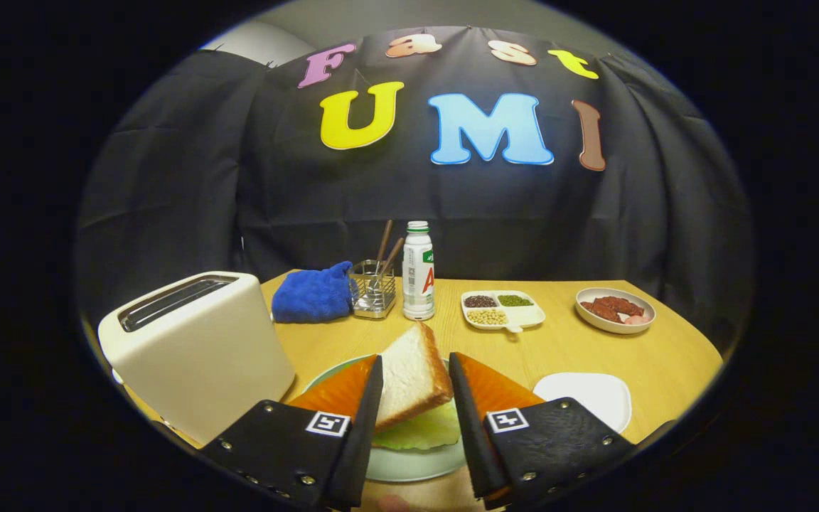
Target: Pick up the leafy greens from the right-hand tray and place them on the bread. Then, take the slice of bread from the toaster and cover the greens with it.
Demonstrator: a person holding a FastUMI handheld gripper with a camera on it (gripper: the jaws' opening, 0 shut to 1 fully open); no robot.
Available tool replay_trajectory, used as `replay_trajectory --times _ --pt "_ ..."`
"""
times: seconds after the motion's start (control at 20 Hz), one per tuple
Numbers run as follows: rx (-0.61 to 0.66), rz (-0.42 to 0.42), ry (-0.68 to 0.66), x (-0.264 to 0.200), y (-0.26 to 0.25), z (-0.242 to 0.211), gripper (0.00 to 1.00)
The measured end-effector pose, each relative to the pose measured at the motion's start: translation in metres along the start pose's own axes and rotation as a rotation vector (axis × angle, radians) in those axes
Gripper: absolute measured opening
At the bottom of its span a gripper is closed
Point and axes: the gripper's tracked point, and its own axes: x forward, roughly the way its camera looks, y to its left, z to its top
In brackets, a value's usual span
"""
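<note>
A slice of white bread [413,377] with a brown crust stands tilted between my fingers, its top corner pointing away from me. My gripper [415,359] is shut on it, one finger against each side. Right under the slice, leafy greens [424,432] lie on a pale green plate [409,466]. Whatever is beneath the greens is hidden. The cream toaster [196,348] stands to the left of the fingers, and its slots look dark. A white tray [587,398] sits just right of the plate with nothing on it.
Beyond the plate stand a white bottle [418,274], a wire holder with utensils [374,288] and a blue cloth [312,293]. Further right are a divided dish of beans [502,309] and a bowl of meat [614,309]. The wooden table ends close on the right.
</note>
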Motion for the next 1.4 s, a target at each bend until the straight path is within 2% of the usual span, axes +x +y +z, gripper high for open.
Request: replay_trajectory --times 0.05,0.4,0.9,1.4 --pt "0.008 0.011 0.002 0.0 0.001 -0.001 0.57" --pt "0.033 0.028 -0.033 -0.01 -0.006 0.011 0.57" --pt "0.045 -0.055 -0.174 -0.039 -0.063 0.055 0.57" --pt "0.061 -0.116 -0.198 -0.056 -0.153 0.056 0.57"
